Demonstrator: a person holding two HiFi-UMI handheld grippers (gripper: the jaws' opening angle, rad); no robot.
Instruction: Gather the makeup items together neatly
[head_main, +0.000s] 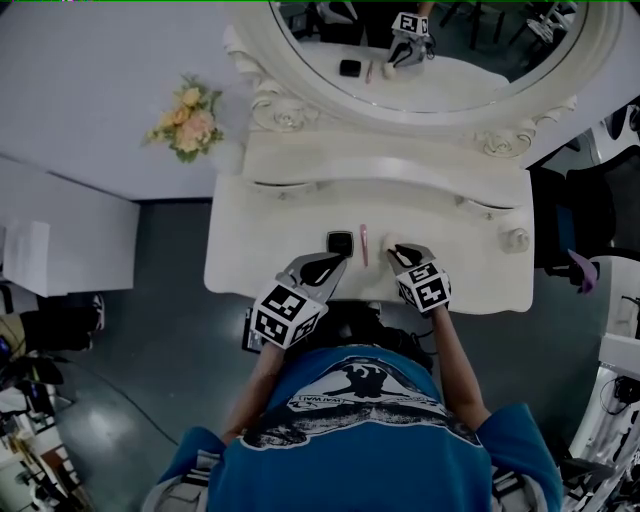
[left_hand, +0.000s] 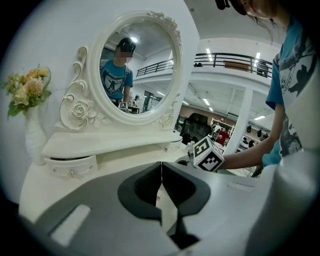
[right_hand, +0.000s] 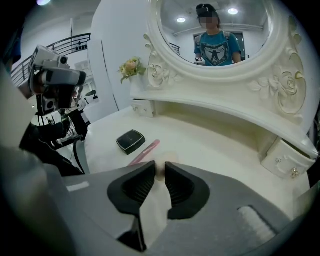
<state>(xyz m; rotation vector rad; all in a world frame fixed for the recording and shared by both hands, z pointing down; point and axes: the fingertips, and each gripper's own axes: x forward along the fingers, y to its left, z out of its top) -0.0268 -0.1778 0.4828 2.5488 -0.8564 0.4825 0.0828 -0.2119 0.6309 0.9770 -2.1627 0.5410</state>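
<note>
On the white dressing table (head_main: 470, 270) lie a black compact (head_main: 340, 242) and a pink stick (head_main: 364, 244), side by side. Right of them is a pale beige sponge (head_main: 390, 240). My right gripper (head_main: 398, 251) is shut on that sponge. In the right gripper view the sponge (right_hand: 169, 158) shows between the tips of the right gripper (right_hand: 160, 168), with the pink stick (right_hand: 145, 151) and compact (right_hand: 131, 141) just to its left. My left gripper (head_main: 335, 265) hovers just in front of the compact; its jaws (left_hand: 161, 168) meet with nothing between them.
An oval mirror (head_main: 430, 50) and a raised shelf with small drawers (head_main: 390, 165) stand behind the items. A vase of flowers (head_main: 188, 122) is at the far left. A dark chair (head_main: 590, 215) stands right of the table. My body is against the table's front edge.
</note>
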